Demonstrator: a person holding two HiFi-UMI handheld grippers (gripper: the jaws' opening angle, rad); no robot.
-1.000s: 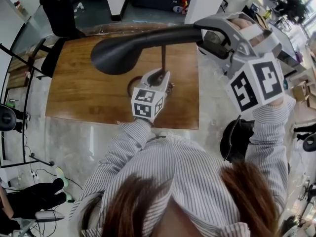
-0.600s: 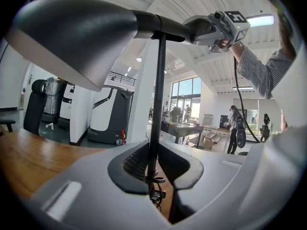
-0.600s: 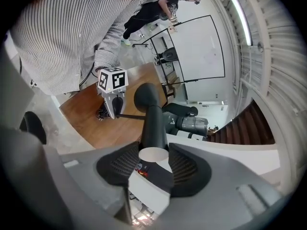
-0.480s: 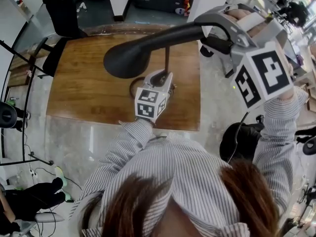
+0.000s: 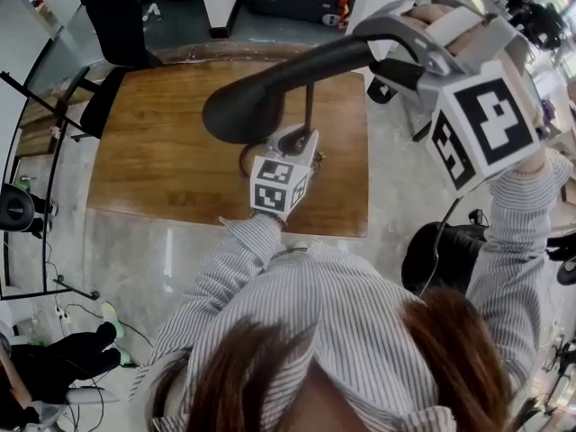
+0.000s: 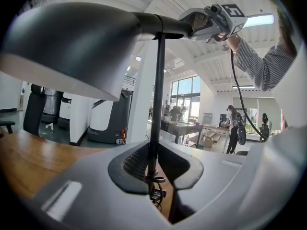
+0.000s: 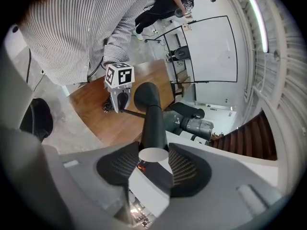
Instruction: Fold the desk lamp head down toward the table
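Lamp head [image 5: 247, 111] shifted rightward, over open tabletop [image 5: 153, 151].

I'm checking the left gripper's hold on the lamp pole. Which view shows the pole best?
The left gripper view: the pole runs from the shut jaws up to the lamp arm. The head view shows a short stretch below the arm; the right gripper view, a thin sliver beside the left gripper.

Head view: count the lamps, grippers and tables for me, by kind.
lamp: 1
grippers: 2, the left gripper and the right gripper
table: 1
Total: 4
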